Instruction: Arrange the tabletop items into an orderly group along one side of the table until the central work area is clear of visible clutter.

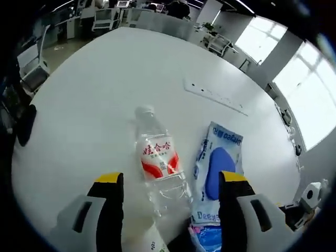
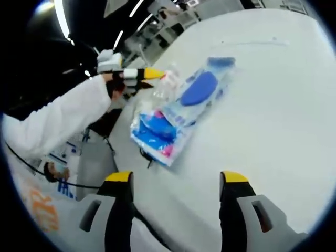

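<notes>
A clear water bottle (image 1: 157, 168) with a red and white label lies on the white table (image 1: 94, 100), cap pointing away, its base between the jaws of my open left gripper (image 1: 170, 181). Beside it on the right lies a blue and white packet (image 1: 219, 168), with a second blue and pink packet (image 1: 207, 236) at the near edge. In the right gripper view the same blue and white packet (image 2: 202, 89) and blue and pink packet (image 2: 157, 134) lie near the table edge, ahead of my open right gripper (image 2: 177, 181). The left gripper (image 2: 137, 74) reaches in from the left by the bottle (image 2: 167, 84).
A flat white power-strip panel (image 1: 215, 97) is set into the table beyond the items. A sleeve in white (image 2: 58, 123) holds the left gripper. Chairs and desks (image 1: 110, 16) stand past the far table edge. A dark object (image 1: 25, 123) sits at the table's left edge.
</notes>
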`<state>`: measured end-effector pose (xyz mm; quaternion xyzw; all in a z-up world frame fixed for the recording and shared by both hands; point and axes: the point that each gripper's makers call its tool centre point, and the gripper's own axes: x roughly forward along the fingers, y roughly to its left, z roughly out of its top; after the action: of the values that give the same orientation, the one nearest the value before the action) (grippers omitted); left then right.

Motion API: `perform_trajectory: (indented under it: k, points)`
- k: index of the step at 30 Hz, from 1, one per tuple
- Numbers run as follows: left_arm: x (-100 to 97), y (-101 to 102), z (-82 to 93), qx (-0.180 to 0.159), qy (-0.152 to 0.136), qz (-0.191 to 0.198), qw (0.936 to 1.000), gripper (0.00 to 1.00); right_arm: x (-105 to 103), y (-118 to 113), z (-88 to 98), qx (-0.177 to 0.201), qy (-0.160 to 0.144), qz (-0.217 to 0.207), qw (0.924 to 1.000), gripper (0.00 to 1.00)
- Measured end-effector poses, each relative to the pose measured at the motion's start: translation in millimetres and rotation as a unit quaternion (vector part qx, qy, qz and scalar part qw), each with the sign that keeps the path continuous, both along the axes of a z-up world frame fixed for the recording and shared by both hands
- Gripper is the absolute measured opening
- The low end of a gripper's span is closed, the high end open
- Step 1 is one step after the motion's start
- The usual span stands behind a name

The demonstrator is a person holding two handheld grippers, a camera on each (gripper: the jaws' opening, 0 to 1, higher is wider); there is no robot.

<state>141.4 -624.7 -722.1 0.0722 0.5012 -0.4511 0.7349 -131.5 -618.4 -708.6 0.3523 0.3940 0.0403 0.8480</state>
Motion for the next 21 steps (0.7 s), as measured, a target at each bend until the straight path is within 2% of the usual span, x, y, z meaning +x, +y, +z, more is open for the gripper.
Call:
perform_trajectory:
  k: [6, 15, 21]
  points:
    - [3.9, -8.5, -9.3, 0.004, 0.016, 0.007, 0.9998, 0.71, -1.7, -6.1, -3.2, 0.006, 0.002, -0.013, 0.9999, 0.65]
    - [15.6, -20.8, -21.4, 0.005, 0.029, 0.043, 0.9986, 0.71, -1.4, -7.6, -9.0, 0.015, 0.009, -0.02, 0.9997, 0.64]
    - [14.7, -32.2, -28.5, 0.016, 0.021, 0.045, 0.9987, 0.7, -0.4, -7.0, -9.2, 0.019, 0.009, -0.017, 0.9996, 0.64]
